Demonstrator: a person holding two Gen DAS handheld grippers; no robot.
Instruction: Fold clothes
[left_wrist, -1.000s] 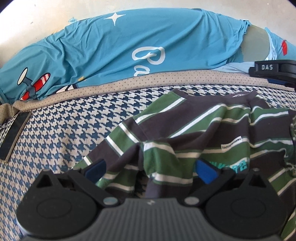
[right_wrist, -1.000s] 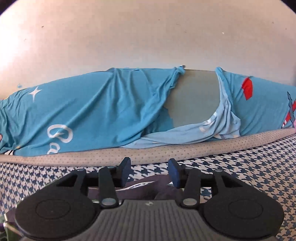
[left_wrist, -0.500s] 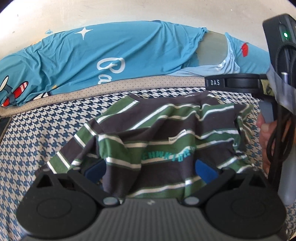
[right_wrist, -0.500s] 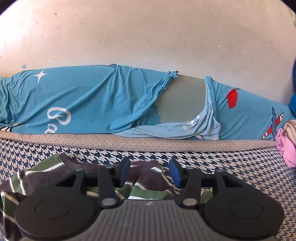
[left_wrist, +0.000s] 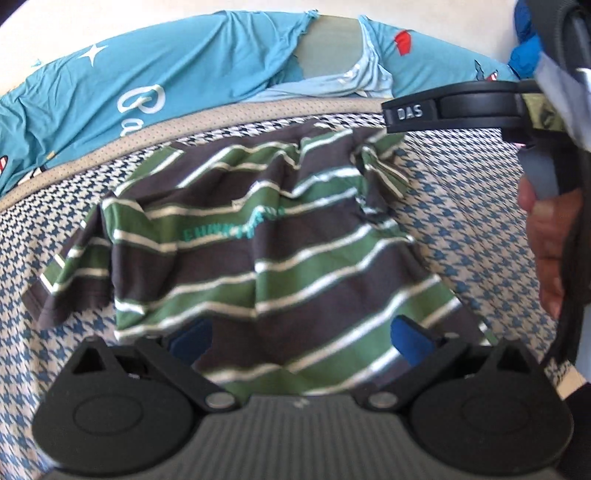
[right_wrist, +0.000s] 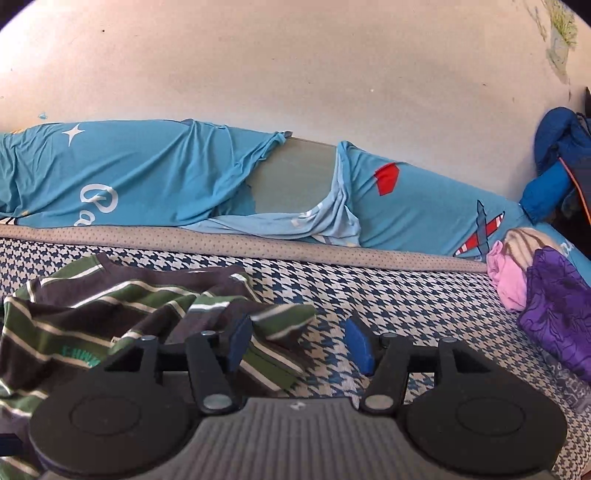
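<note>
My striped shirt (left_wrist: 280, 254) lies spread, still rumpled, on the houndstooth bed (right_wrist: 388, 291). My left gripper (left_wrist: 301, 338) hovers over its hem, jaws wide and released; my right gripper (right_wrist: 299, 345) (jaws just opening) has a sleeve beside one pad, ungripped.

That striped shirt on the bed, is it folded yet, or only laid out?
Only laid out. The striped shirt lies spread but rumpled on the checked bedcover, with no fold made. The left claw is wide open over its hem; the right claw, just opened, grips nothing. All folding remains, plus the clothes pile.
</note>
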